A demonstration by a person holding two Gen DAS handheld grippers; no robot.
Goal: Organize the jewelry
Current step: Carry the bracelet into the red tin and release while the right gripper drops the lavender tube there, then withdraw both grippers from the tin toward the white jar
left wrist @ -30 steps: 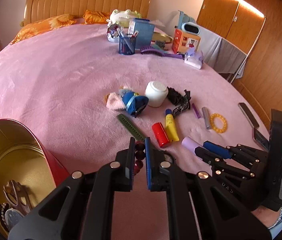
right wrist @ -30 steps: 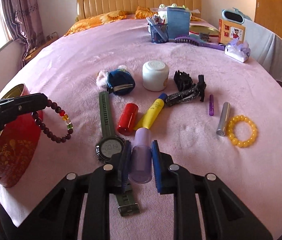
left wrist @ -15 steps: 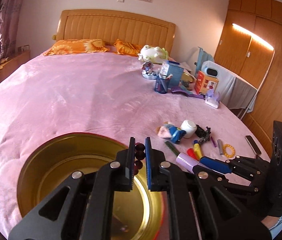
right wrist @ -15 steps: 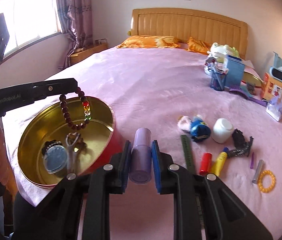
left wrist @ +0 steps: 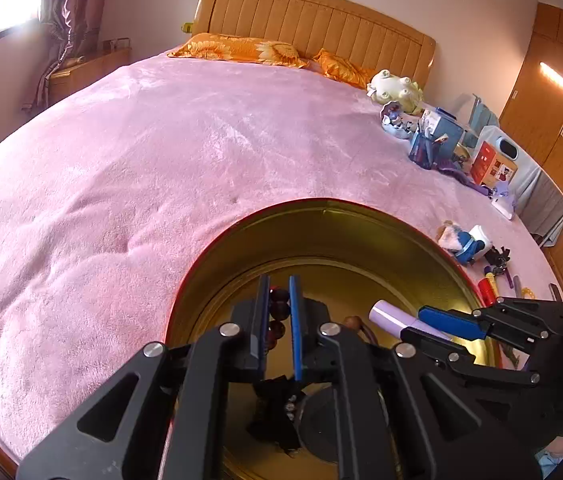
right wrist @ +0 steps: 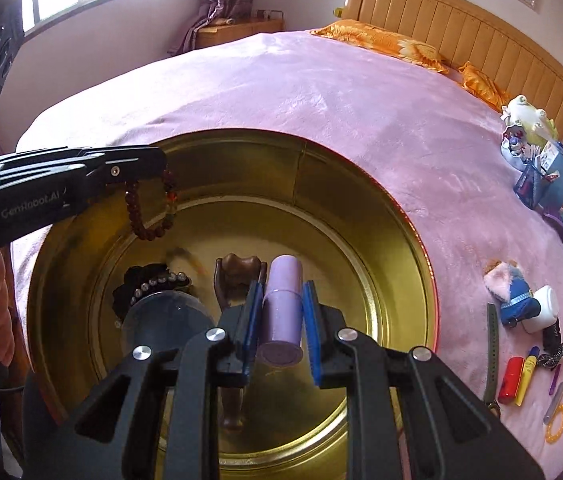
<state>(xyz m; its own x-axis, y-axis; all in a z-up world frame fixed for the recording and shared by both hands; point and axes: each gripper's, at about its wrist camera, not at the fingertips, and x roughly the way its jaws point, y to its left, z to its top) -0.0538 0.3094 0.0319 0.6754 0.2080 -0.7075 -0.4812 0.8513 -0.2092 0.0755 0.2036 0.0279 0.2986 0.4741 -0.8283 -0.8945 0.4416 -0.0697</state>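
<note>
Right wrist view shows the left tool pinching a dark bead bracelet and the right tool clamping a lilac tube above the gold tin, which already holds 3 or so pieces, while a yellow bead bracelet and watch remain on the bed.

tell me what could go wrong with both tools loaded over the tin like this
1. The bead bracelet dangles from the left tool by only a few pinched beads; on release it might snag on the tool's tip.
2. The lavender tube in the right tool hangs above the wooden piece and round mirror already in the gold tin; dropped from here it could strike them.
3. The two tools sit close together, so they might bump.
</note>
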